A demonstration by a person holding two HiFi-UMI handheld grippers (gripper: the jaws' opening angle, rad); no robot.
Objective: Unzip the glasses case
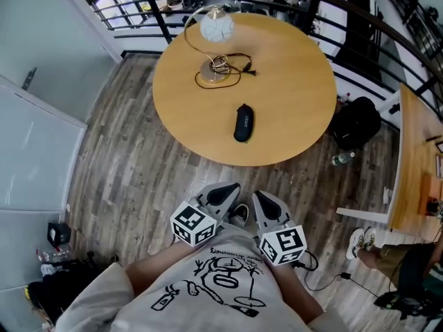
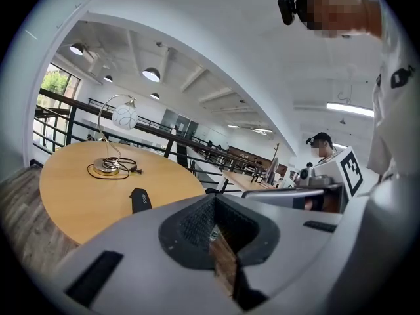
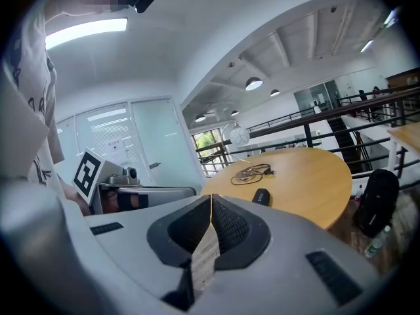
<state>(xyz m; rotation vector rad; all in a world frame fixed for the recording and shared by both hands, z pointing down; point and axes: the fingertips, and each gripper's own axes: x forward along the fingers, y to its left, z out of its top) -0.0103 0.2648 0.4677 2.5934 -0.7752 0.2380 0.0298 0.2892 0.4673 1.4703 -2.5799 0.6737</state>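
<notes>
Round wooden desk (image 1: 291, 88) on a plank floor, railing behind it. Black glasses case (image 1: 243, 123) lies flat near the desk's front edge, zipped up as far as I can tell, with a globe lamp (image 1: 217, 26) and its looped cable further back. Both grippers are well away from it, tucked near the person's chest. Left gripper (image 1: 225, 194) has its jaws pressed together, holding nothing. Same deal with the right gripper (image 1: 266, 206).

The left gripper (image 2: 215, 199) had its jaws pressed together, nothing between them. Beyond it, a black glasses case (image 2: 140, 200) lay on the round wooden table (image 2: 65, 192), well apart from a lamp (image 2: 108, 166) ringed by its cord (image 2: 128, 169).
</notes>
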